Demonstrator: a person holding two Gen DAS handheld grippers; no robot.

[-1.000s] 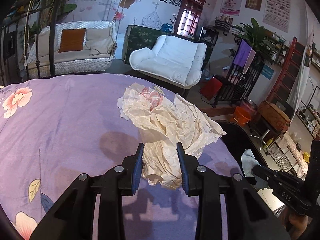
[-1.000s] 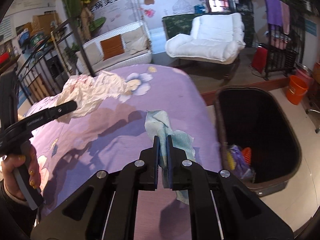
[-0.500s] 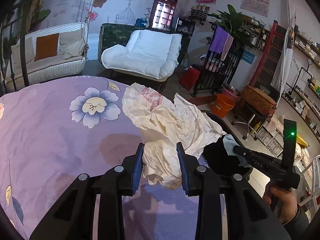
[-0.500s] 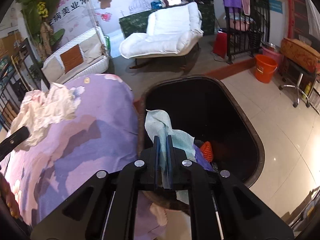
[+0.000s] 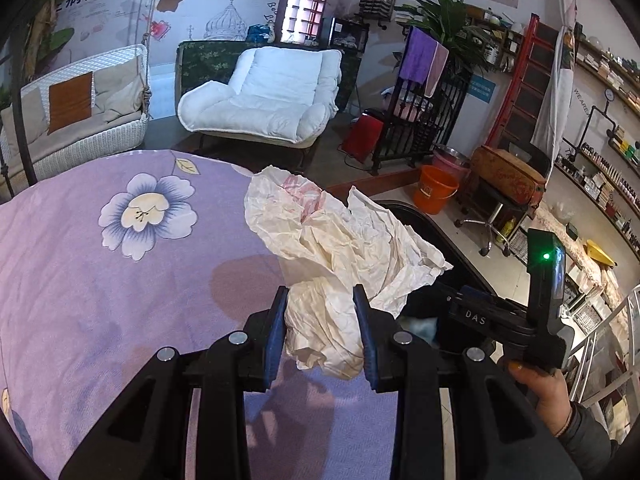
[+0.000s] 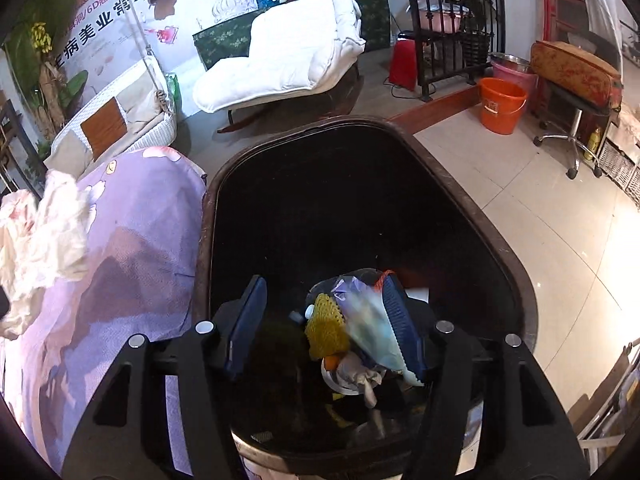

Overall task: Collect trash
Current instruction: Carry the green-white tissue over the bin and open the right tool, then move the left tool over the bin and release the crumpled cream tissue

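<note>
My left gripper [image 5: 320,332] is shut on a crumpled cream paper wrapper [image 5: 344,248] and holds it above the purple flowered bedspread [image 5: 120,280], near its right edge. The wrapper also shows in the right wrist view [image 6: 40,240]. My right gripper [image 6: 324,320] is open over the black trash bin [image 6: 516,264]. The pale green tissue [image 6: 374,332] is blurred, falling beside the right finger into the bin. My right gripper also shows at the right of the left wrist view [image 5: 500,316], over the bin [image 5: 440,240].
The bin holds a yellow foam net [image 6: 326,326], plastic bags and scraps. An orange bucket [image 6: 502,104], a stool [image 6: 572,92] and a white recliner [image 6: 288,56] stand on the tiled floor beyond. A wicker sofa [image 5: 76,116] is behind the bed.
My right gripper moved from the bed to over the bin and opened, letting go of the green tissue. My left gripper carried the wrapper rightward toward the bin.
</note>
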